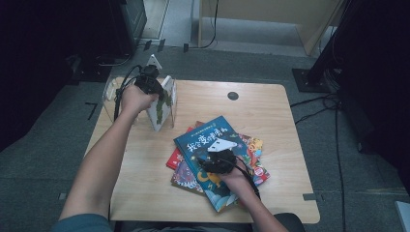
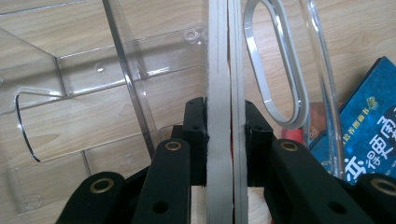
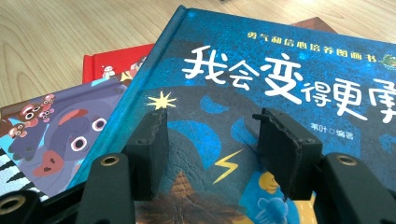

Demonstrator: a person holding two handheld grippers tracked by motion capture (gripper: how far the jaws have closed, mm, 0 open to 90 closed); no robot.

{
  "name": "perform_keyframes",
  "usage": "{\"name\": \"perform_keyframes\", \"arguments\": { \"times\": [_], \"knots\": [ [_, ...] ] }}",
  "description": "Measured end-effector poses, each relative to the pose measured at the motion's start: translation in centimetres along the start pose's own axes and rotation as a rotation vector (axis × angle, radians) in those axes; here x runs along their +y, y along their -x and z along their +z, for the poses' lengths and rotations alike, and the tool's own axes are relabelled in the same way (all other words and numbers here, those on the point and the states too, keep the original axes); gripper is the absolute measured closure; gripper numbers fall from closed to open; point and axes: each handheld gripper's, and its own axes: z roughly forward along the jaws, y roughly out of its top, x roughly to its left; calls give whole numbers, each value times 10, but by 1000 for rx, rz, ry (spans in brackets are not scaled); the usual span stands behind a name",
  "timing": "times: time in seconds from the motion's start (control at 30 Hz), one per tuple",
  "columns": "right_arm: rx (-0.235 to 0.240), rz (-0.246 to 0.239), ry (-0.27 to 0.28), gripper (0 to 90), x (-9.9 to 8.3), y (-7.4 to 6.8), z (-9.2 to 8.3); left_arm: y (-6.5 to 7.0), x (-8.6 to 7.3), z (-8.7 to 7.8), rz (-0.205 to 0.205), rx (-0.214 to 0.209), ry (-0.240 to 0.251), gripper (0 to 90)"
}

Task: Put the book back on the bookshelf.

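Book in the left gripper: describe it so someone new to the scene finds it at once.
Start at the wooden table and go to its far left corner, where a clear plastic rack stands. The book stands upright on edge at the rack, with the left gripper shut on its top edge. The other books lie flat in a pile.

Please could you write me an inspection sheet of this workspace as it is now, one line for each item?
Surface: pale wooden table, small dark round disc near far edge.
Job's things: thin white picture book standing on edge in clear acrylic rack; blue hardcover book tops a pile of colourful books.
Clutter: nothing seen.
Grippers: left gripper shut on the white book's edge; right gripper open, jaws over the blue cover.
Cables: black cable trails from left gripper; more cables on floor.
Surroundings: grey carpet floor, dark stand base.
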Motion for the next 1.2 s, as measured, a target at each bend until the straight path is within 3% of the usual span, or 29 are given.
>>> {"name": "perform_keyframes", "arguments": {
  "times": [0.3, 0.5, 0.63, 1.03, 1.2],
  "knots": [
    [1, -2, 0, 433, 0, 0, 0, 0, 0, 9, 11, 3, -26, 760],
    [2, -1, 0, 435, 0, 0, 0, -3, -1, 10, -13, -8, -14, 754],
    [2, -2, 1, 435, 0, 0, 0, -3, -2, 9, -8, -6, -19, 757],
    [3, -2, 1, 435, 0, 0, 1, -4, -3, -3, 7, -3, -14, 737],
    [4, -1, 1, 435, 0, 0, 1, -4, -4, -14, 5, -13, 12, 724]
  ]
}}
